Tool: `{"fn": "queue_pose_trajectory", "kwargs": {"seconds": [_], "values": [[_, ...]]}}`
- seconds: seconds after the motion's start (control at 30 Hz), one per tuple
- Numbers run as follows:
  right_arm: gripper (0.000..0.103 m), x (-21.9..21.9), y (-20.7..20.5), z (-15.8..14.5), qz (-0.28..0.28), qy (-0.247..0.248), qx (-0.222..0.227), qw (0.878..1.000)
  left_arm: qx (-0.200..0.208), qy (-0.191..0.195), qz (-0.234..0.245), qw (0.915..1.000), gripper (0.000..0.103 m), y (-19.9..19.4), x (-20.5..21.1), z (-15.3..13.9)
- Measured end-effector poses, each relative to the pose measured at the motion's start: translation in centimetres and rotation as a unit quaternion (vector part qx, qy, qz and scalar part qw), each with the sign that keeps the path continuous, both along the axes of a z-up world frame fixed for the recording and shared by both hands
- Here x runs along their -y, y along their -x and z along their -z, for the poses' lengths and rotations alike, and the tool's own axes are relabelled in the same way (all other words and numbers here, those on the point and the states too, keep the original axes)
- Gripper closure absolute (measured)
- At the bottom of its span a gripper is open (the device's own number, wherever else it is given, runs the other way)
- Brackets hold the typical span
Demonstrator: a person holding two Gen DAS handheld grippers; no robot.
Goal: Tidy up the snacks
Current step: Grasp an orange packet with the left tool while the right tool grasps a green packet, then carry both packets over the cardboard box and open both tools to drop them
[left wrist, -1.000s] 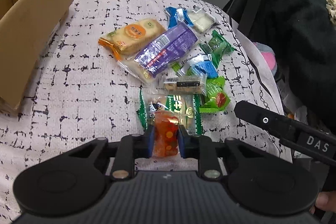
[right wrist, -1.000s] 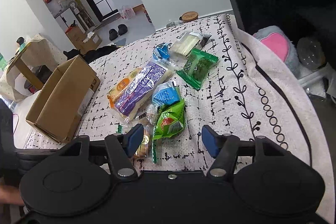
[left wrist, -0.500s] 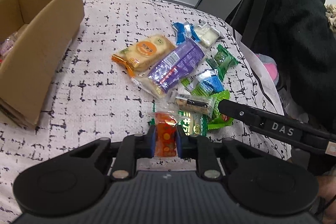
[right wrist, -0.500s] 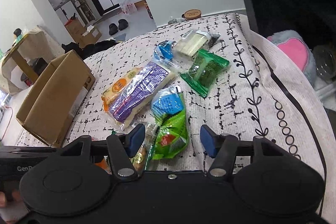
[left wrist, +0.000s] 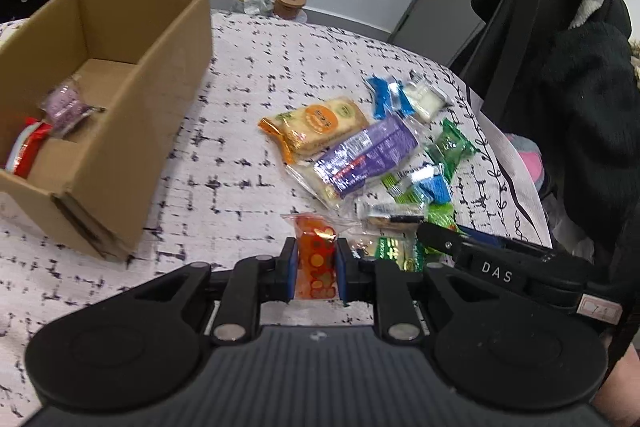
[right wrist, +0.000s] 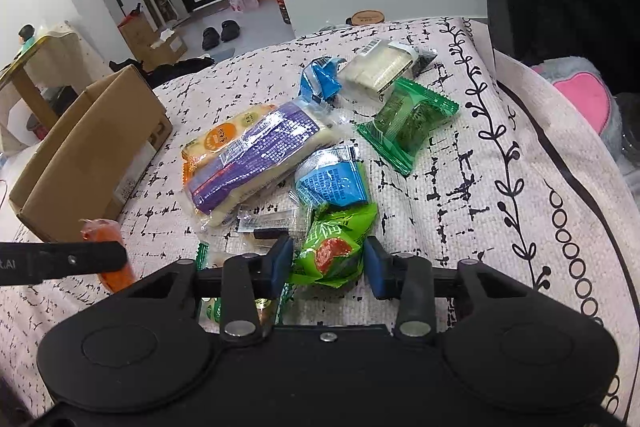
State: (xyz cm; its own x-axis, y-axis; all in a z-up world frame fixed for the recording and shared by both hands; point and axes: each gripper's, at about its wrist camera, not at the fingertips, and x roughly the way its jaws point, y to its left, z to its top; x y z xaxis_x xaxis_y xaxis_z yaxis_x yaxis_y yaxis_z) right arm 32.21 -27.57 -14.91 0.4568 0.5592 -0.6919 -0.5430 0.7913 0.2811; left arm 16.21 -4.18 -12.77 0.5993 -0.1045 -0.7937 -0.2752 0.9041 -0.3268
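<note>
My left gripper [left wrist: 316,267] is shut on an orange snack packet [left wrist: 317,259] and holds it above the cloth, right of the cardboard box [left wrist: 100,99]. The packet also shows in the right wrist view [right wrist: 108,251]. My right gripper [right wrist: 326,263] is open, its fingers either side of a bright green snack packet [right wrist: 336,247] that lies on the cloth. A pile of snacks lies beyond: a purple packet [right wrist: 256,155], an orange cracker packet [left wrist: 316,123], a blue packet [right wrist: 332,179] and a dark green packet [right wrist: 408,119].
The open box holds a purple packet [left wrist: 64,103] and a red-and-white one [left wrist: 28,151]. A patterned cloth [left wrist: 224,155] covers the table. Dark clothing [left wrist: 580,87] hangs at the right. A pink plush [right wrist: 584,95] lies past the table's right edge.
My left gripper has risen and pulled back with the orange packet, bringing the box's inside into view. My right gripper has moved forward and narrowed around the bright green packet.
</note>
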Motion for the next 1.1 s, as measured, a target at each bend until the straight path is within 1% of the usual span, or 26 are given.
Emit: {"fn": "queue_pose_trajectory", "kwargs": {"seconds": [0.1, 0.3, 0.53, 0.73, 0.97, 1.1], "values": [[0.073, 0.4, 0.3, -0.3, 0.007, -0.008, -0.004, 1.0, 0.002, -0.003, -0.004, 1.0, 0.085, 0.3, -0.4, -0.4], [0.075, 1.6, 1.1, -2.0, 0.021, -0.027, 0.005, 0.999, 0.015, -0.004, -0.009, 0.9998, 0.085, 0.8, -0.7, -1.3], [0.075, 2.0, 1.8, -4.5, 0.025, -0.049, 0.029, 0.998, 0.033, -0.003, -0.017, 0.9993, 0.085, 1.4, -1.2, -2.6], [0.075, 0.8, 2.2, -6.2, 0.017, -0.071, 0.043, 0.996, 0.05, -0.008, -0.023, 0.9984, 0.085, 1.9, -1.9, -4.1], [0.075, -2.1, 2.7, -8.4, -0.008, -0.093, 0.064, 0.994, 0.064, -0.01, -0.033, 0.9973, 0.085, 2.3, -3.2, -5.4], [0.075, -3.1, 2.7, -9.0, -0.016, -0.106, 0.06, 0.992, 0.075, -0.01, -0.039, 0.9964, 0.085, 2.5, -4.2, -6.1]]}}
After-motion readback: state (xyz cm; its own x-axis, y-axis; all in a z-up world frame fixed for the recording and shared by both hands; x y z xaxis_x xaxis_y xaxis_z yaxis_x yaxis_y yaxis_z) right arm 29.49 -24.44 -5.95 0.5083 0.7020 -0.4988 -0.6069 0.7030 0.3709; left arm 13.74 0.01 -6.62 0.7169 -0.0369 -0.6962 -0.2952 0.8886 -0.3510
